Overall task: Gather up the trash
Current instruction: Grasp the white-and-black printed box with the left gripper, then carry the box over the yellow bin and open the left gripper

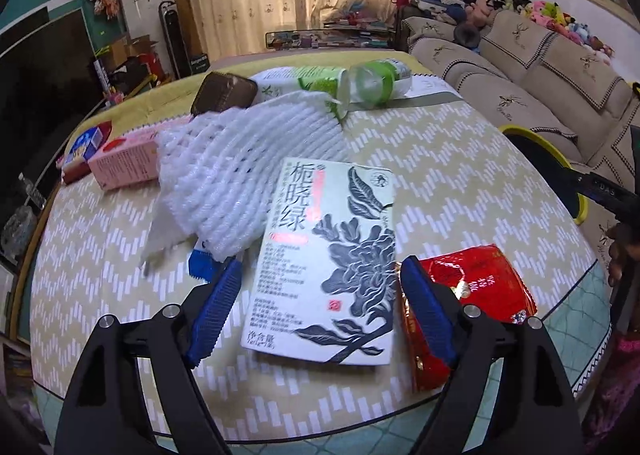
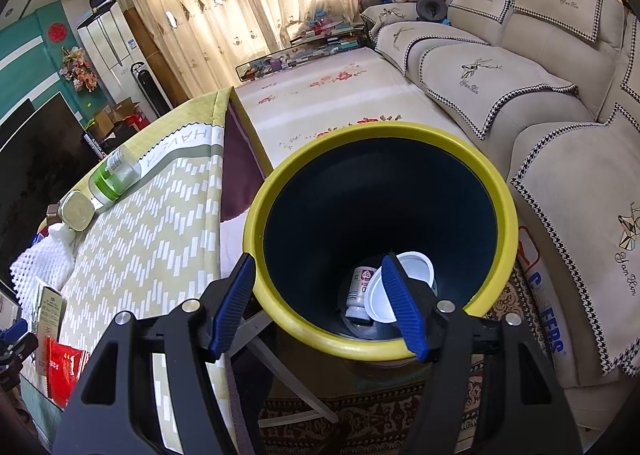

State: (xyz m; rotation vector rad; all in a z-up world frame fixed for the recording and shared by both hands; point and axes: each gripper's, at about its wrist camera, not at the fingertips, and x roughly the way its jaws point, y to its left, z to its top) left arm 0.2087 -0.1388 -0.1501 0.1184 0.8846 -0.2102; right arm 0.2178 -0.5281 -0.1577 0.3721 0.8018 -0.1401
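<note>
Left gripper (image 1: 320,307) jaws wide apart, gripping nothing; tea box (image 1: 326,259) flat on table (image 1: 460,175) between fingers, pads not pressing. Red wrapper (image 1: 480,287) under right-side finger. Beyond tips: white foam net (image 1: 240,171), then bottle (image 1: 380,81).
Right gripper (image 2: 320,295) jaws partly open, straddling near rim of bin (image 2: 496,183); whether pads pinch rim, cannot tell. Cups (image 2: 384,291) lie inside bin.

The tea box (image 1: 324,263) lies flat on the table (image 1: 460,159), and everything is placed from it. White foam netting (image 1: 240,167) crowds its upper left corner; a red packet (image 1: 480,283) sits just beside its right edge. Bare cloth lies beyond its top right. The bin (image 2: 384,351) mouth stands unblocked, cups (image 2: 400,287) at the bottom.
</note>
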